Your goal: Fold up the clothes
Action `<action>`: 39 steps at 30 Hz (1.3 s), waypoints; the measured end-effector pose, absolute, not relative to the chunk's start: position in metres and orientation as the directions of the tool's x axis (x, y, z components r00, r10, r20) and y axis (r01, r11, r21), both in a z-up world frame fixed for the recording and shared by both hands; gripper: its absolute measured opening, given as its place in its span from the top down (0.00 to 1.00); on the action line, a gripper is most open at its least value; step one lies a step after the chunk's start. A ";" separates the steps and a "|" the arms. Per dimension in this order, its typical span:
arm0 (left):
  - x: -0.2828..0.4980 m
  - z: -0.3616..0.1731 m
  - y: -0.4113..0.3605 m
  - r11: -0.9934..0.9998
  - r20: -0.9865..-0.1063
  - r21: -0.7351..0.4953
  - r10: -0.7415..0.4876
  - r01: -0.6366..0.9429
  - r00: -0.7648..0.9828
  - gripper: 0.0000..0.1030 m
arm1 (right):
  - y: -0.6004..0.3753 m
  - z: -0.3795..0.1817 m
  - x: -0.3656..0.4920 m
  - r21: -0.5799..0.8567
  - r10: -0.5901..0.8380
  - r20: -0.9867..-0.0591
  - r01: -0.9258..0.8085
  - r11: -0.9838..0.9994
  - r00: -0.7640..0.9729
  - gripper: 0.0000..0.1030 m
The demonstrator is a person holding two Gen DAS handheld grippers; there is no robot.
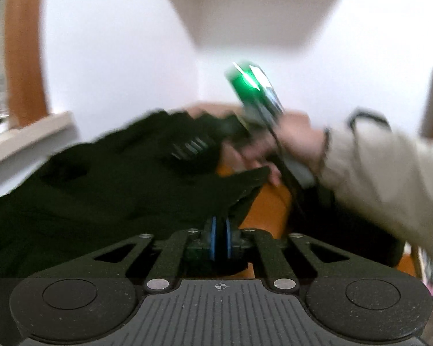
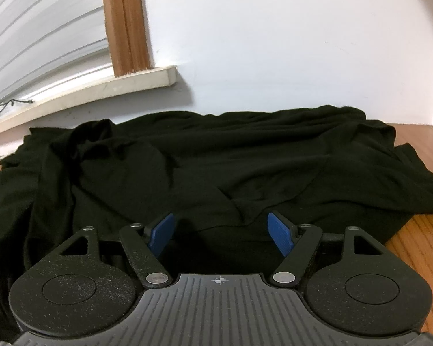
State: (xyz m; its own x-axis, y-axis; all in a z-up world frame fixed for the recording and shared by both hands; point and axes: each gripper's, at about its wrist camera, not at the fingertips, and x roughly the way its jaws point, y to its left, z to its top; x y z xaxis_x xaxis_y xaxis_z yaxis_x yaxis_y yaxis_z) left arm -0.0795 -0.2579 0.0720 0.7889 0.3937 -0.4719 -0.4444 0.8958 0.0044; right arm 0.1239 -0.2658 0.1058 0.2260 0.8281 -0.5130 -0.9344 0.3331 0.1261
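Clearly left hand-held gripper (image 1: 220, 238) pinches black garment (image 1: 101, 196); right hand-held gripper (image 2: 220, 235) wide; no legible writing.

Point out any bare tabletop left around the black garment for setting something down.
Bare wooden table shows only right of the black garment: a strip by the wall corner and a patch beside the right gripper. Elsewhere cloth covers it, reaching the wall and windowsill.

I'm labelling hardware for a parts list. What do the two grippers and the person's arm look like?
Both the left gripper and the right gripper have matte black linkage arms, silver pivot screws, blue ribbed pads and a ribbed grey base with a crosshair mark. The other gripper's body shows a green light. The sleeve is beige.
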 end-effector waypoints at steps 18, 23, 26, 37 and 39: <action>-0.269 0.128 -0.108 0.514 -0.340 -0.184 0.766 -0.838 0.545 0.94 | -0.243 0.115 0.050 0.117 0.843 -0.537 -0.992 0.038 -0.031 0.48; -0.300 0.122 -0.096 0.453 -0.317 -0.271 0.791 -0.849 0.523 0.94 | -0.231 0.112 0.040 0.047 0.815 -0.579 -0.998 0.028 -0.004 0.50; -0.315 0.121 -0.094 0.423 -0.309 -0.303 0.804 -0.854 0.508 0.94 | -0.233 0.113 0.043 0.038 0.814 -0.580 -0.999 0.032 0.004 0.81; -0.355 0.145 -0.106 0.366 -0.265 -0.348 0.845 -0.863 0.465 0.95 | -0.312 0.153 0.062 0.050 0.864 -0.503 -0.998 0.041 0.010 0.92; -0.361 0.145 -0.112 0.358 -0.269 -0.355 0.846 -0.864 0.461 0.95 | -0.330 0.156 0.062 0.027 0.861 -0.508 -0.999 0.038 0.019 0.92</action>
